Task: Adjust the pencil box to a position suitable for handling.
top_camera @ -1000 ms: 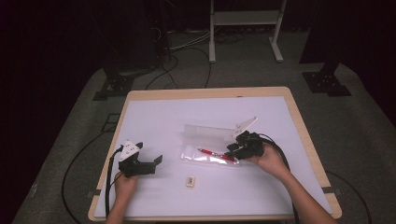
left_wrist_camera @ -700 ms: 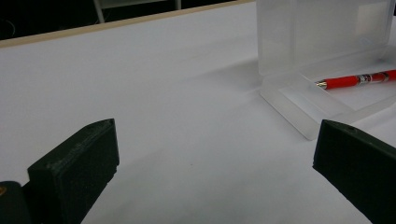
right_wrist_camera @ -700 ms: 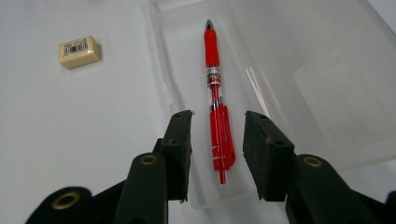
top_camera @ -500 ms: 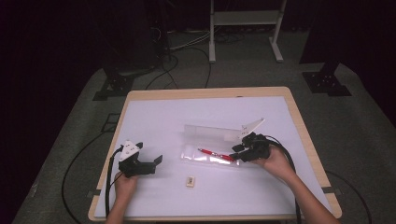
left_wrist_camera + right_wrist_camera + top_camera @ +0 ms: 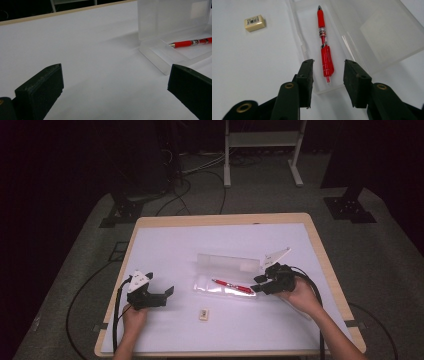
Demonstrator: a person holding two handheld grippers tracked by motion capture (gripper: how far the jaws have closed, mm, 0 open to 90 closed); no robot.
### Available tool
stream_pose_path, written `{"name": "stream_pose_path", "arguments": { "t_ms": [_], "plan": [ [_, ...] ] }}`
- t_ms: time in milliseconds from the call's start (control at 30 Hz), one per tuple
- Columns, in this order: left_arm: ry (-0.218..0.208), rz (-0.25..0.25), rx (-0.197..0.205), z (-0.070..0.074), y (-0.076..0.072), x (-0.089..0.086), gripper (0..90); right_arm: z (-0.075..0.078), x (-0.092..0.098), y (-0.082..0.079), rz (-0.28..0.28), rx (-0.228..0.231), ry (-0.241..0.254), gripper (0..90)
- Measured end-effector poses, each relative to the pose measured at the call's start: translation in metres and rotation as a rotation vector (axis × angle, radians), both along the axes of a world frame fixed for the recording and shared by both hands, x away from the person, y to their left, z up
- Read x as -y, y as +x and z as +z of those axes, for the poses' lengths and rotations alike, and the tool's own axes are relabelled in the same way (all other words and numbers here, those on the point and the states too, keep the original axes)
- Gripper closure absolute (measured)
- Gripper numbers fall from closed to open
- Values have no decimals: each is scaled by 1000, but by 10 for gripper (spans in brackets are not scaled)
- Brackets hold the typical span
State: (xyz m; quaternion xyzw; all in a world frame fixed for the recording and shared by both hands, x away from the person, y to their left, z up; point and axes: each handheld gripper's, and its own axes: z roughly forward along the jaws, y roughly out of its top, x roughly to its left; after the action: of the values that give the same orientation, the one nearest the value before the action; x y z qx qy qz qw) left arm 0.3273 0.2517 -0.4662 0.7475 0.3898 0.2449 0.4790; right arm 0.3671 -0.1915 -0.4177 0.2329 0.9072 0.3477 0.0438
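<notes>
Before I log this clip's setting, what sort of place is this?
Probably a recording studio or lab, not a home: one white-topped table stands lit on grey carpet amid darkness, black cables trail across the floor, and equipment stand bases sit around it.

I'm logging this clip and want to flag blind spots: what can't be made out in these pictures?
- Print on the eraser label: too small in the right gripper view.
- Red pen: its rear end is cut off by the left gripper view's right edge.
- Clear case: edges faint against the white table in the high view.
</notes>
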Motion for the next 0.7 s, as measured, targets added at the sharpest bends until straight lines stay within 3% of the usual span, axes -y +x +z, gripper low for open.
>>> {"name": "stream_pose_path", "arguments": {
  "t_ms": [700],
  "plan": [
    [0, 1, 1, 0, 0, 0, 0, -2, 27, -9, -47, -1, 3, 566]
  ]
}}
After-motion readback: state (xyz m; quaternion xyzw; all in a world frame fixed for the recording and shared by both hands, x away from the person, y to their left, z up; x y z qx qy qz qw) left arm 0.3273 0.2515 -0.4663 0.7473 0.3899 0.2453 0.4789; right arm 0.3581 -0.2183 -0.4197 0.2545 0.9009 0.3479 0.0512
